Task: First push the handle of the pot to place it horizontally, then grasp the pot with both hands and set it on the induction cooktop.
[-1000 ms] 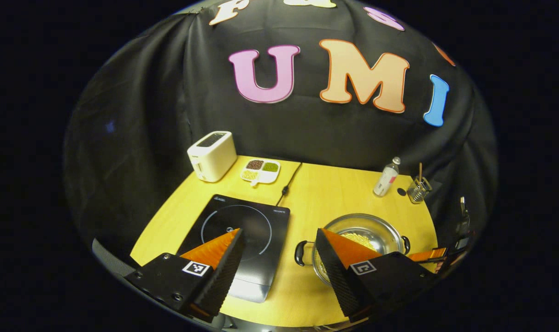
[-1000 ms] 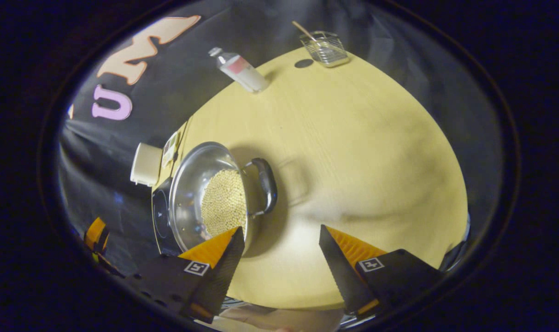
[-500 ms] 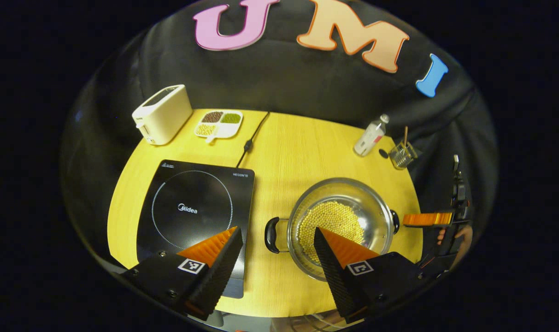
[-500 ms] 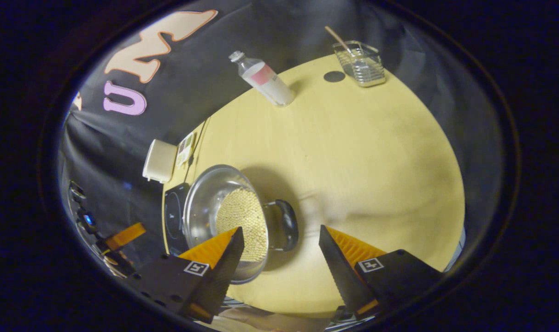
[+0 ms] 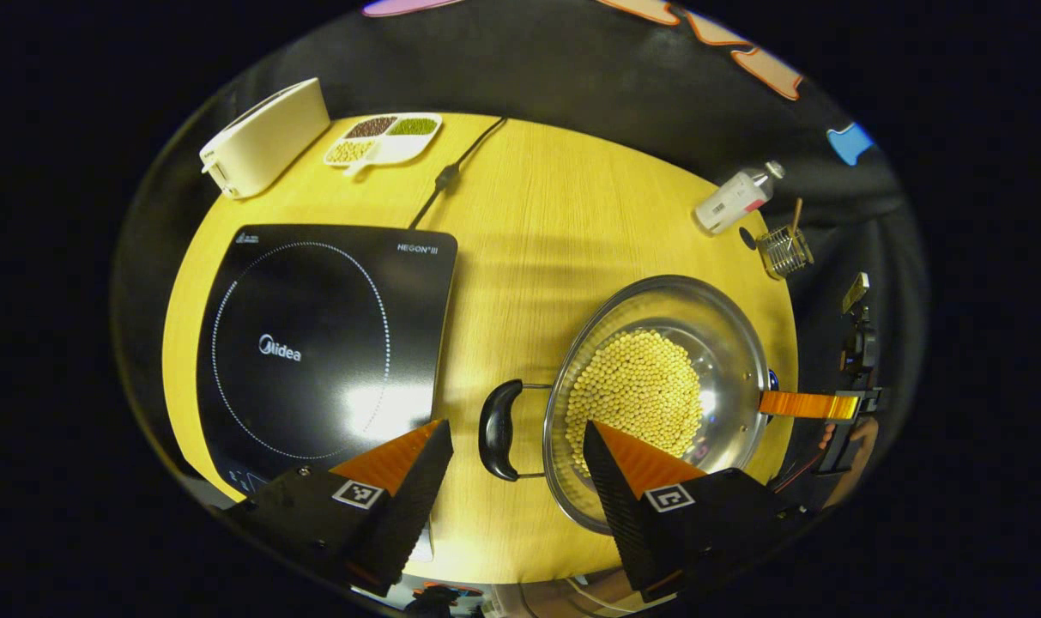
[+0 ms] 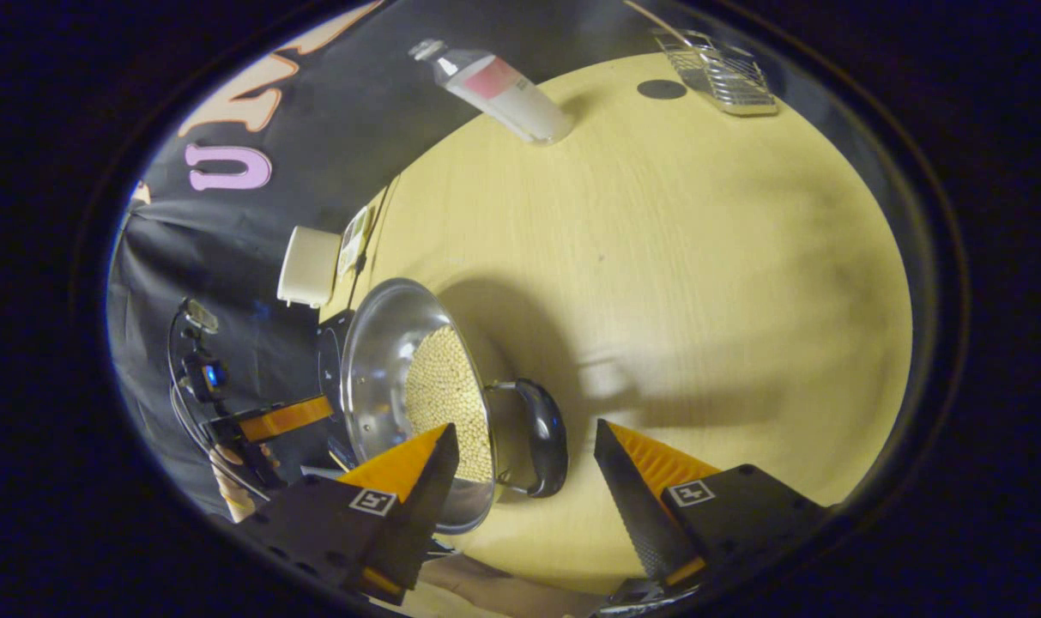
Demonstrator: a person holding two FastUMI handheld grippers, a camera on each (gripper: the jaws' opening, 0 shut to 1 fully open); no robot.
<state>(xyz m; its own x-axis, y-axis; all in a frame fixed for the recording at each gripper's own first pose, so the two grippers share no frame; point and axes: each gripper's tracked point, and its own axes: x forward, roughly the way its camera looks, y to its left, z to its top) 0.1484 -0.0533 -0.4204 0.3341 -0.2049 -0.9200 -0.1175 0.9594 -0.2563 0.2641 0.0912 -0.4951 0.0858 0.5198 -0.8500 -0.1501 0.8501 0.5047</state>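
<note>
Tabletop of pale wood fills more of both views than a second ago, and its things sit larger and nearer: both cameras have come down toward the work. Induction cooktop lies flat and bare on the left of the left gripper view, well apart from the steel pot of yellow beans that stands on the wood to its right.

The pot's two side handles now lie along one line across the table, so the turning step looks done and the two-handed grasp is the step in hand. Its left handle sits between the spread fingers of the left gripper, which touches nothing. In the right gripper view the right handle likewise has come between the parted fingers of the right gripper, which is also not yet on it.

Far off in the left gripper view, the other gripper's finger lies at the pot's far rim.

Both grippers seem lined up; each must still advance and close before any lift.
</note>
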